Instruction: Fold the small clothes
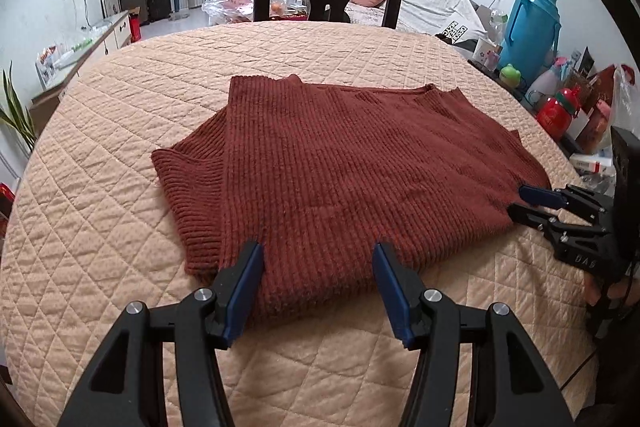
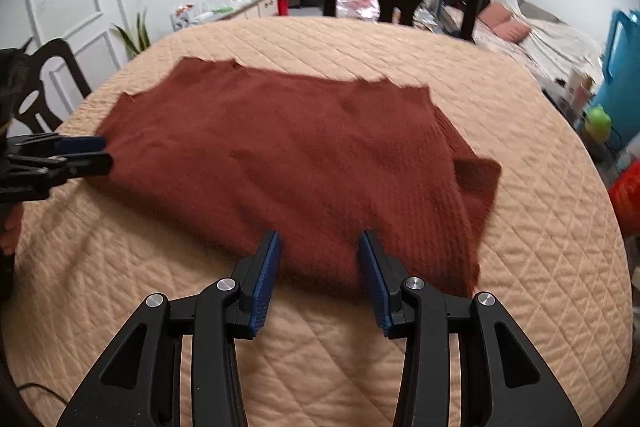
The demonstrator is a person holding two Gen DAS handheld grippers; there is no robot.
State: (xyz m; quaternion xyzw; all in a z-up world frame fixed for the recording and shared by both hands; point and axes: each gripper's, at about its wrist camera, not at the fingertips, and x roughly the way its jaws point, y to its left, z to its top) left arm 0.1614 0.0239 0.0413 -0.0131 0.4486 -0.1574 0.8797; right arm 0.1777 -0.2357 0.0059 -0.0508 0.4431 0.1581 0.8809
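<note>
While lying flat mid-desk on the quilted desk cover (image 1: 120, 307), long axis running side to side, the rust-red ribbed sweater (image 1: 340, 163) meets both tools at its near hem. Left gripper (image 1: 318, 259): jaws wide open, straddling the hem near the folded-in sleeve, gripping nothing. Right gripper (image 2: 318, 247): jaws likewise spread over the hem, empty. Equally near; next probably closing on the hem.

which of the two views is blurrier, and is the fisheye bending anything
The right wrist view is blurrier: the sweater loses its rib texture to motion smear, though the right gripper stays sharp. The left wrist view is crisp, with ribs clear on the sweater. Both views bow the quilted table edge into a curve and darken at the corners.
</note>
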